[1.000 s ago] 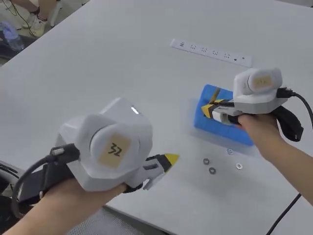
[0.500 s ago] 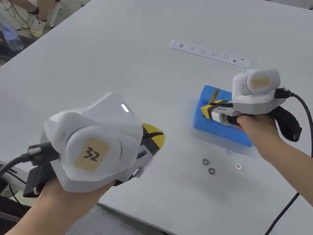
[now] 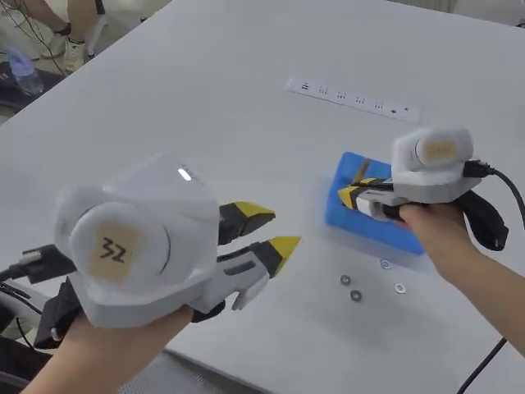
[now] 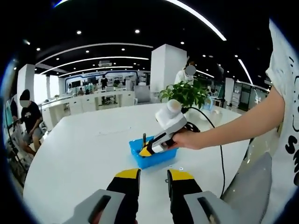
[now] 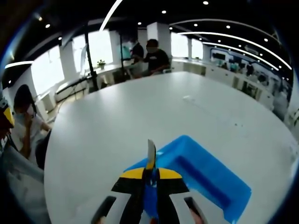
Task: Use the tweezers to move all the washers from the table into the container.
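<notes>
Several small metal washers (image 3: 355, 295) lie on the white table just in front of the blue container (image 3: 373, 226). My right gripper (image 3: 349, 195) hovers over the container's near-left part, shut on thin dark tweezers (image 3: 360, 171) whose tip points away over the blue rim. In the right gripper view the tweezers (image 5: 150, 156) stick up from the closed jaws above the container (image 5: 205, 179). My left gripper (image 3: 267, 230) floats near the table's front edge, well left of the washers, open and holding nothing; in its own view the left gripper (image 4: 154, 175) faces the container (image 4: 150, 157).
A white power strip (image 3: 353, 97) lies beyond the container. The table's front edge (image 3: 246, 373) runs below the left gripper. A potted plant (image 4: 184, 93) and seated people are far off around the table.
My left gripper has rolled and lifted, so both of its yellow jaw tips now show spread apart. The right gripper stays over the container with the tweezers.
</notes>
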Demonstrator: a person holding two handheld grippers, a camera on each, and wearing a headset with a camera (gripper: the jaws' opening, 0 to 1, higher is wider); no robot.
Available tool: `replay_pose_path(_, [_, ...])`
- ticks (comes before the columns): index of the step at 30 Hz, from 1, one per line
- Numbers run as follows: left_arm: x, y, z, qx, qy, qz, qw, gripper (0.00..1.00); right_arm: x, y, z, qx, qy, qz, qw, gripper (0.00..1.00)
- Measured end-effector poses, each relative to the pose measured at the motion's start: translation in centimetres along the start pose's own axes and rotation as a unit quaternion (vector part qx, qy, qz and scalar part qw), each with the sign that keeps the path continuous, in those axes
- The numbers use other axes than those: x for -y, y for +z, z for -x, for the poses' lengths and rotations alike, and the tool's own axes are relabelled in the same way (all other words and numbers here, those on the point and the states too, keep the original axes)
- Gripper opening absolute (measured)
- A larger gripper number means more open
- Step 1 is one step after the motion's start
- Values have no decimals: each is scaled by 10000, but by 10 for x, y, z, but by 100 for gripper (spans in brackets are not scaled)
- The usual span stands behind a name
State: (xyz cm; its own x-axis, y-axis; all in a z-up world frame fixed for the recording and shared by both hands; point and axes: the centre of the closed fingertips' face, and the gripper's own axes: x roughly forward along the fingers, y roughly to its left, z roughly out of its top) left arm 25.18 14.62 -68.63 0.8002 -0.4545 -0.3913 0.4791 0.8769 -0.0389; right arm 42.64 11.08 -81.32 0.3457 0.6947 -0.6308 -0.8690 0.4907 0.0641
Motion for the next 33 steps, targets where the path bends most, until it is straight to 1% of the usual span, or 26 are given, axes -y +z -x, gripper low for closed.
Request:
replay_pose_path(1, [1, 2, 0, 57, 9, 54, 10000, 29, 0, 2, 2, 32, -4, 4, 10000, 5])
replay_pose_path(2, [0, 2, -1, 57, -4, 97, 9999, 35, 0, 3, 3, 54, -9, 1, 10000, 5])
replay_pose_path(4, [2, 3, -2, 88, -36, 173, 9998, 42, 0, 7, 9, 130, -30, 12, 9999, 5])
replay_pose_path(5, [1, 4, -2, 150, -8, 211, 9997, 49, 0, 8, 11, 154, -40, 23, 9999, 5])
replay_pose_path(6, [1, 4, -3, 164, -4, 239, 9996, 53, -1, 9, 15, 202, -51, 35, 9998, 5])
replay_pose_path(8, [1, 2, -4, 130, -12, 294, 9995, 63, 0, 13, 22, 308, -75, 39, 9995, 5])
replay_pose_path(9, [0, 0, -4, 125, 25, 329, 9994, 68, -1, 15, 25, 356, -87, 42, 9993, 5])
replay_pose_path(10, [1, -1, -5, 117, 18, 320, 9994, 73, -2, 17, 28, 389, -85, 29, 9992, 5])
replay_pose_path(13, [0, -4, -5, 102, 113, 270, 9995, 85, -3, 22, 39, 504, -84, 17, 9987, 5])
replay_pose_path(14, [-3, -4, -6, 111, 217, 299, 9993, 93, -4, 25, 41, 539, -79, 12, 9985, 5])
replay_pose_path(15, [-4, -4, -6, 127, 248, 298, 9992, 97, -6, 28, 45, 612, -63, -8, 9981, 5])
replay_pose_path(16, [-4, -3, -5, 149, 269, 299, 9991, 99, -9, 29, 48, 658, -48, -24, 9978, 5])
replay_pose_path(17, [-4, -4, -5, 131, 266, 306, 9991, 97, -11, 32, 53, 718, -40, -49, 9974, 5])
replay_pose_path(19, [-5, -8, -7, 36, 260, 364, 9990, 99, -15, 37, 63, 826, -20, -71, 9966, 5])
replay_pose_path(21, [-4, -14, -7, -101, 237, 384, 9989, 99, -22, 40, 70, 919, 13, -81, 9957, 5])
replay_pose_path(24, [-5, -17, -6, -149, 300, 313, 9989, 99, -33, 41, 78, 1003, 76, -71, 9949, 5])
replay_pose_path(26, [-6, -20, -6, -201, 334, 327, 9987, 99, -44, 37, 82, 987, 106, 26, 9951, 5])
replay_pose_path(28, [-7, -23, -6, -227, 355, 323, 9986, 99, -46, 31, 82, 912, 112, 165, 9956, 5])
replay_pose_path(32, [-7, -26, -5, -259, 371, 360, 9983, 99, -63, 14, 82, 785, 184, 171, 9966, 5])
replay_pose_path(33, [-7, -26, -5, -268, 367, 331, 9984, 99, -64, 12, 82, 773, 188, 165, 9967, 5])
